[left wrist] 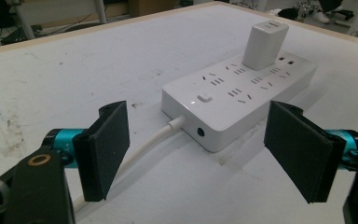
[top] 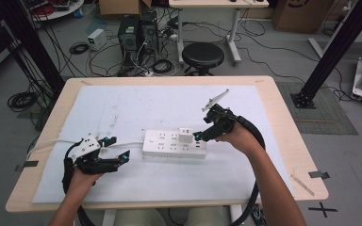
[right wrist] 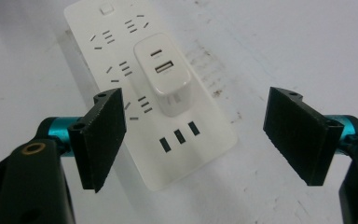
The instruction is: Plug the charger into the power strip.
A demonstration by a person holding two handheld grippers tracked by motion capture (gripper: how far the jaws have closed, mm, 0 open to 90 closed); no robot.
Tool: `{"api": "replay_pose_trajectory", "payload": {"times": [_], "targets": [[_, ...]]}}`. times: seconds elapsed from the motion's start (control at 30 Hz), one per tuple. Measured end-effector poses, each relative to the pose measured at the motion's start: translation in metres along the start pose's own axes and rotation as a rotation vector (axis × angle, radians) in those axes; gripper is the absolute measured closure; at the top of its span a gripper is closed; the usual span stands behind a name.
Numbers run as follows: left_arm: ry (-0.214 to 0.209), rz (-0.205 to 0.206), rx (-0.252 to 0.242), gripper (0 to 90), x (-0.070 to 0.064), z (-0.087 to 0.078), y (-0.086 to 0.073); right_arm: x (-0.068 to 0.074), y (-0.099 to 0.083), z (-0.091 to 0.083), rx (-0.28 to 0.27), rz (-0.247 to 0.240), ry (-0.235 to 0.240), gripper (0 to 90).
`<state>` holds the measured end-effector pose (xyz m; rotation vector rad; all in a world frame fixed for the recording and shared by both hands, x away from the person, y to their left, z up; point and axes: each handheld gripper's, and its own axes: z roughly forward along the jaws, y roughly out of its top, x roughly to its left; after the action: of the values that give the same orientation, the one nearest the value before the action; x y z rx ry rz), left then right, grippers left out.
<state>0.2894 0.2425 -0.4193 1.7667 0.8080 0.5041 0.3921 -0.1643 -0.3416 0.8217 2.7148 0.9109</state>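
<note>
The right tongs (right wrist: pixel 193 135) are hovering released, jaws spread wide, just above the USB end of the white power strip (right wrist: pixel 121 70), with the white charger (right wrist: pixel 164 74) sitting plugged into it between and a little ahead of the jaws. The left tongs (left wrist: pixel 196 149) are likewise gaping and grasping nothing, resting low beside the strip's cable end, where the white cable (left wrist: pixel 144 144) is entering the casing.

The step in hand looks like pulling the charger out. To do it well, the right tongs should be coming down so the pads are squaring up on the charger's two flat sides, gripping low on its body, then drawing straight up along the prongs rather than rocking. The left tongs should be pressing or pinching the strip's near end, since the strip is lying loose on the white sheet (top: pixel 122 108) covering the worktop (top: pixel 283 122) and would otherwise be lifting with the charger.
</note>
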Motion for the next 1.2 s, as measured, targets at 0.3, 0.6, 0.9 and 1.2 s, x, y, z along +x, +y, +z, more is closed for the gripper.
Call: {"api": "replay_pose_trajectory", "payload": {"times": [0.3,0.6,0.9,1.2], "targets": [[0.020,-0.008,-0.023,22.3,0.002,-0.007,0.000,0.005,-0.041,-0.028,-0.064,0.069,-0.085,21.3],[0.038,-0.017,-0.027,22.3,0.007,-0.010,0.000,0.012,-0.078,-0.045,-0.153,0.129,-0.172,21.3],[0.056,-0.021,-0.031,22.3,0.010,-0.017,0.000,0.018,-0.101,-0.050,-0.220,0.179,-0.220,21.3],[0.059,-0.024,-0.030,22.4,0.011,-0.018,-0.001,0.020,-0.112,-0.049,-0.224,0.204,-0.233,21.3]]}}
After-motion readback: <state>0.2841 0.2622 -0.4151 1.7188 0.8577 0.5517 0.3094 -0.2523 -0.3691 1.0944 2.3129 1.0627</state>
